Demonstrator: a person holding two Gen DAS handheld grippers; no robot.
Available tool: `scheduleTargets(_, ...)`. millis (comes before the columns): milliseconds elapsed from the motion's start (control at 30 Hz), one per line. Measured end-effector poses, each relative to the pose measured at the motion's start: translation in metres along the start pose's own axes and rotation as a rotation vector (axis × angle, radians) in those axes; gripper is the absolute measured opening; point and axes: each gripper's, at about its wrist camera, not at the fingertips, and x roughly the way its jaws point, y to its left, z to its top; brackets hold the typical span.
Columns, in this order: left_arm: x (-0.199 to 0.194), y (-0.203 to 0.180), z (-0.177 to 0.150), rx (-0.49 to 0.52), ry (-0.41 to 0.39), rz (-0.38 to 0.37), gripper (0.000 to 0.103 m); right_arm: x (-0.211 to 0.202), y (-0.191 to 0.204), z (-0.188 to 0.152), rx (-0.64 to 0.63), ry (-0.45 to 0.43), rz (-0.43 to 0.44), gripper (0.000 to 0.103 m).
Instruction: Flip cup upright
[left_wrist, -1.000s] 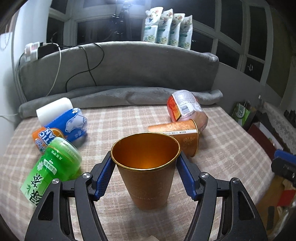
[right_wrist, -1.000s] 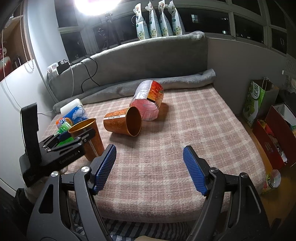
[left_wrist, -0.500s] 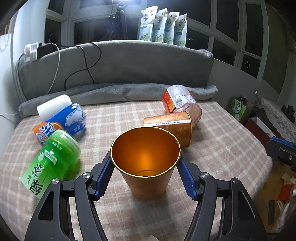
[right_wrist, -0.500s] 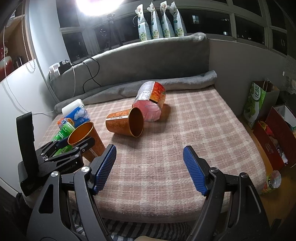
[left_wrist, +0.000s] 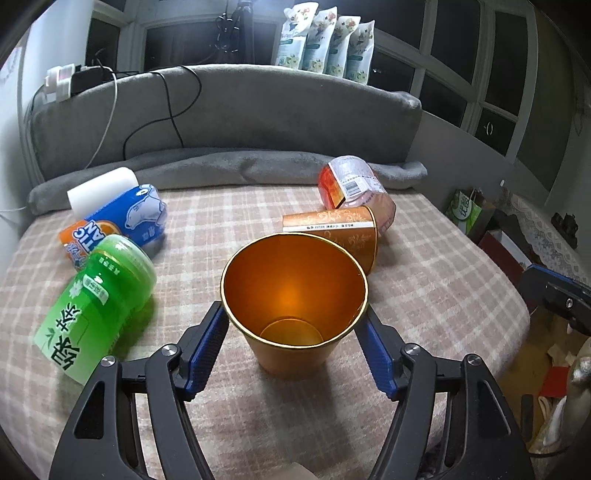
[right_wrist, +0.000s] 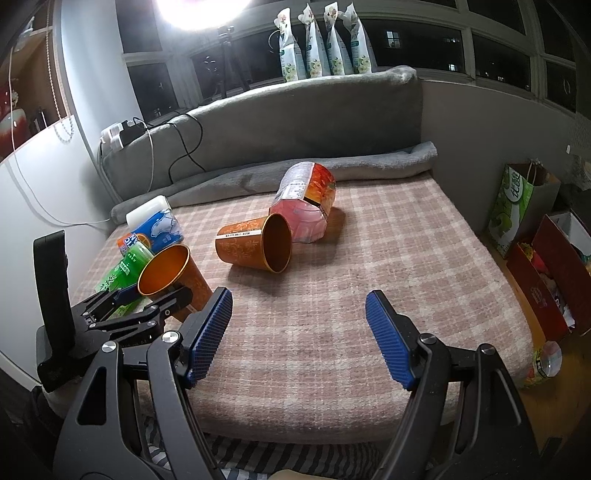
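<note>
An orange cup with a gold rim (left_wrist: 293, 306) stands mouth up on the plaid bed cover, between the blue pads of my left gripper (left_wrist: 295, 347). The pads press its sides just below the rim. It also shows in the right wrist view (right_wrist: 173, 273), held by the left gripper (right_wrist: 147, 301) and leaning slightly. A second orange cup (left_wrist: 340, 232) lies on its side behind it, also seen in the right wrist view (right_wrist: 255, 249). My right gripper (right_wrist: 299, 336) is open and empty over the bed's front edge.
A green bottle (left_wrist: 99, 302), an orange can (left_wrist: 79, 236) and a blue tissue pack (left_wrist: 136, 214) lie at the left. A pink and orange jar (left_wrist: 351, 192) lies behind the fallen cup. A grey headboard (left_wrist: 221, 118) backs the bed. Bags and boxes (right_wrist: 546, 236) stand on the floor at the right.
The left gripper has pulled back and risen slightly with the cup, so I look further down into it. The right gripper has barely moved.
</note>
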Motion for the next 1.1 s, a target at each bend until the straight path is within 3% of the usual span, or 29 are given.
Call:
scheduleTargets(733,-0.032,0.016,-0.005,-0.033,-0.018,-0.02,0.078,0.012,0.014,0.007,-0.034,-0.016,0.022,0.078)
scheduleTargets(867,-0.042,0.018,-0.007,-0.032,-0.032,-0.023,0.078,0.012,0.019,0.007,-0.047,-0.035,0.017,0.089)
scheduleTargets(1100,-0.064,0.022,-0.007,-0.037,-0.066,-0.031,0.078,0.009,0.026,0.01,-0.068,-0.076,0.003,0.089)
